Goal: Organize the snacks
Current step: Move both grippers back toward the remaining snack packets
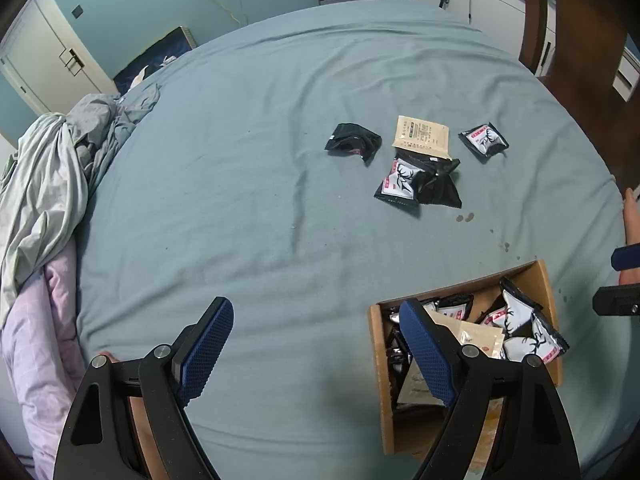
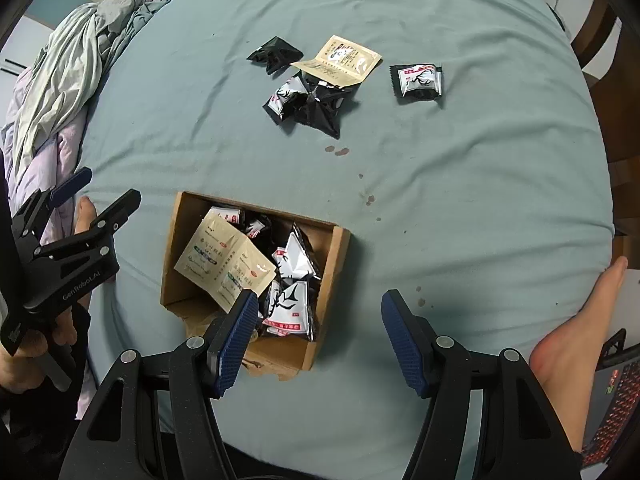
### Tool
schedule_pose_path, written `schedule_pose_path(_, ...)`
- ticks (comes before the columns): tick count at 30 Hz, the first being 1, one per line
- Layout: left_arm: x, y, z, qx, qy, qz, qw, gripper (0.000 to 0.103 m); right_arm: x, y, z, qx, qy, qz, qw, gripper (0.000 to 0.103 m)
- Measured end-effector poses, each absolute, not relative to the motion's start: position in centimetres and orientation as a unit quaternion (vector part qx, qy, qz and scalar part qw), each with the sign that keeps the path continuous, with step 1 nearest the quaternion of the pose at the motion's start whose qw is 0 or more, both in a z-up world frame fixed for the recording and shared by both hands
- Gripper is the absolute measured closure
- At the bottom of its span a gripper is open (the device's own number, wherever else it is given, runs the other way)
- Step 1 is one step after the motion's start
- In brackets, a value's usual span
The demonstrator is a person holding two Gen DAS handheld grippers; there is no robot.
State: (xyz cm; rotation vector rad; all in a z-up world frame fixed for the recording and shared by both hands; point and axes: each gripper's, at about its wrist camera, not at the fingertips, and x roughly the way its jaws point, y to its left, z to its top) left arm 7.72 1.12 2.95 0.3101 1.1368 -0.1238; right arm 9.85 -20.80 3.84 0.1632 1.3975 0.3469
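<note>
A brown cardboard box lies on the blue-green bed sheet, holding several black-and-white snack packets and beige sachets. Further off, loose snacks lie on the sheet: a black packet, a beige sachet, a pile of black packets and a single deer-print packet. My left gripper hovers open to the left of the box. My right gripper is open above the box's near right corner, empty.
Crumpled grey and pink bedding is heaped along the bed's left side. A wooden chair stands at the far right. A bare foot rests at the sheet's right edge beside a laptop keyboard. Small dark stains mark the sheet.
</note>
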Motion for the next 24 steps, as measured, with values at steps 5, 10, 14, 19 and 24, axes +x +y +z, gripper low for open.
schedule_pose_path(5, 7.7, 0.8, 2.8, 0.149, 0.534, -0.057, 0.830, 0.017, 10.4, -21.3, 3.9, 0.089, 0.636, 0.155, 0.751, 0.040)
schedule_pose_path(10, 7.8, 0.5, 2.8, 0.151, 0.534, -0.055, 0.830, 0.017, 11.0, -22.1, 4.0, 0.111, 0.630, 0.151, 0.753, 0.040)
schedule_pose_path(14, 8.0, 0.4, 2.8, 0.149, 0.532, -0.052, 0.832, 0.017, 11.7, -22.8, 4.0, 0.131, 0.627, 0.146, 0.754, 0.040)
schedule_pose_path(19, 8.4, 0.3, 2.7, 0.148, 0.533, -0.046, 0.832, 0.017, 12.5, -23.4, 4.1, 0.147, 0.620, 0.140, 0.758, 0.040)
schedule_pose_path(24, 8.6, 0.3, 2.4, 0.146, 0.536, -0.040, 0.830, 0.017, 13.5, -23.5, 4.3, 0.129, 0.605, 0.124, 0.776, 0.040)
